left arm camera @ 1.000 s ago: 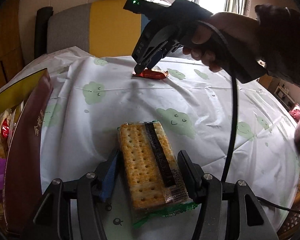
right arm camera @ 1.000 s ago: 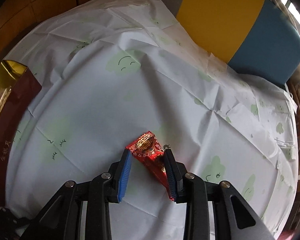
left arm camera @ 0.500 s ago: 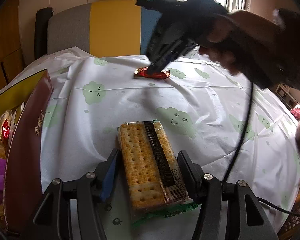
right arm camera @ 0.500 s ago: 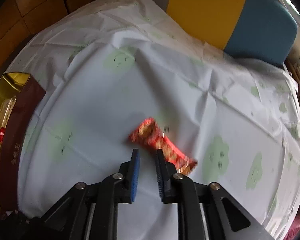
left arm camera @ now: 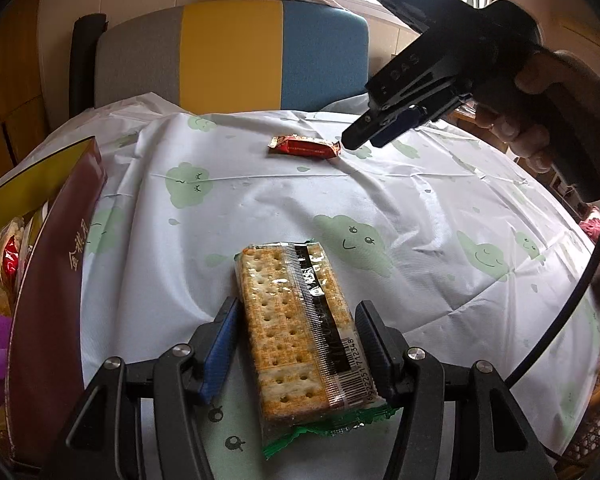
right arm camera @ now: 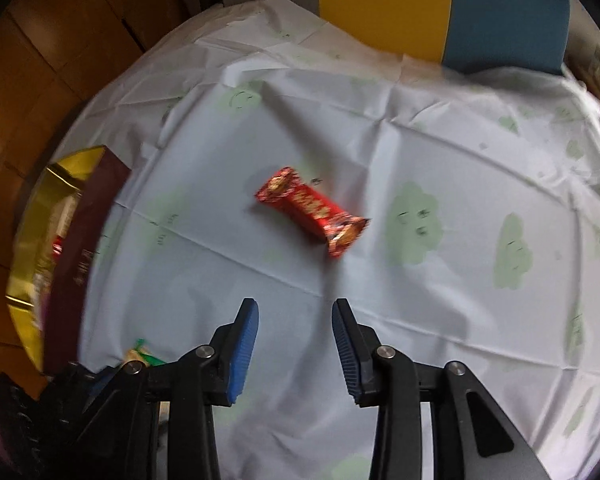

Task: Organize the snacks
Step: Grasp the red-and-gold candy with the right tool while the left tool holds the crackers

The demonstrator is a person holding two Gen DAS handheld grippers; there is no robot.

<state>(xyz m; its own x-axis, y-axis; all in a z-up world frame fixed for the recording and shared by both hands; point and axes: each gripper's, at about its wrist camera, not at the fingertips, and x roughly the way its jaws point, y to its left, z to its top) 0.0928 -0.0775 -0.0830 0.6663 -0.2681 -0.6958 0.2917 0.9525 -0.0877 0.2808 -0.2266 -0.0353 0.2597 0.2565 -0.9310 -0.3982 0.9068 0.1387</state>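
Observation:
A clear-wrapped cracker pack (left arm camera: 300, 328) lies on the table between the fingers of my left gripper (left arm camera: 296, 344). The jaws are open on either side of it, with a small gap on the left. A red candy bar (right arm camera: 312, 210) lies on the white cloud-print cloth ahead of my right gripper (right arm camera: 296, 344), which is open, empty and raised above the table. The bar also shows in the left wrist view (left arm camera: 304, 147), with the right gripper (left arm camera: 360, 138) hovering just to its right.
A dark red and gold snack box (left arm camera: 48, 272) holding several snacks stands at the left table edge; it also shows in the right wrist view (right arm camera: 80, 232). A grey, yellow and blue chair back (left arm camera: 236, 48) stands behind the table.
My right gripper closed beside the candy bar without holding it, then lifted, drew back to the right and reopened. The bar turned slightly on the cloth. My left gripper and the crackers have not moved.

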